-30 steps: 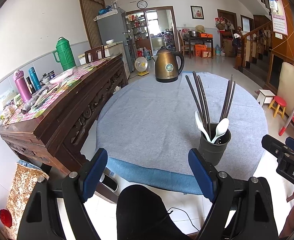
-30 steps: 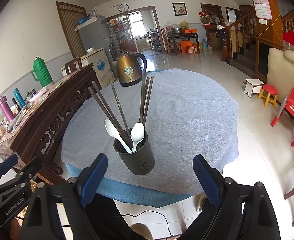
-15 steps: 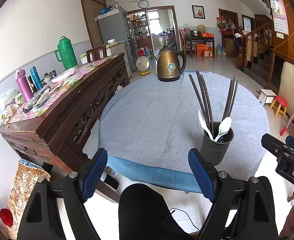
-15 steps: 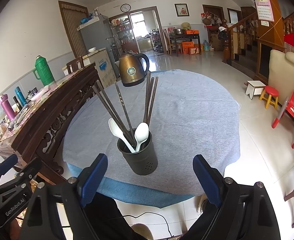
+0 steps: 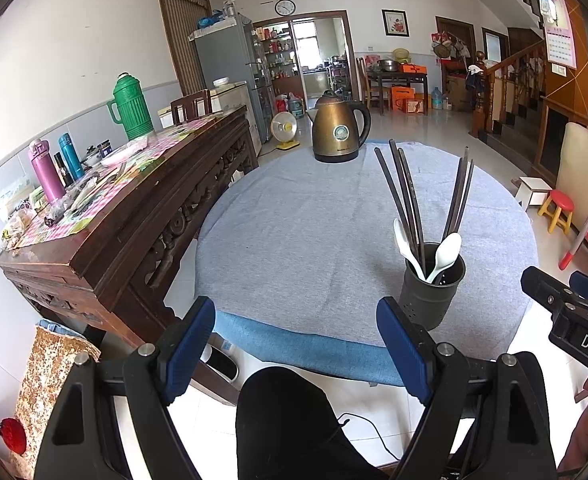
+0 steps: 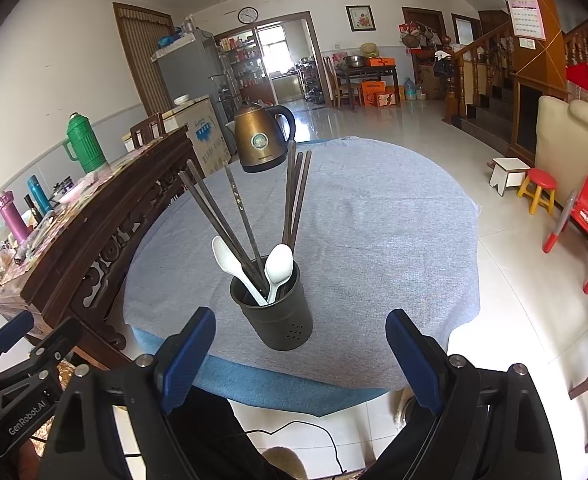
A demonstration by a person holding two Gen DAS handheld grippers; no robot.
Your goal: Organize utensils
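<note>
Big tiled living room, kitchen doorway at the back, staircase on the right. Round table under a grey cloth in the middle. Left side: long carved wooden sideboard along the wall, carrying a pink bottle, a teal bottle and a green thermos. Far edge of the table: bronze electric kettle, upright. Near edge of the table: dark utensil holder, upright, on the cloth. In it, several dark chopsticks fanned out and leaning left and right, plus two white spoons, bowls up. In the left wrist view the holder sits just beyond the right-hand finger. In the right wrist view it stands just ahead of the gap between the fingers, nearer the left one. Far right on the floor: white stool, red stool, red child's chair. Left tongs wide open, nothing between the blue pads, held off the table edge above a dark-clothed knee. Right tongs wide open too, empty, not touching the holder.
</note>
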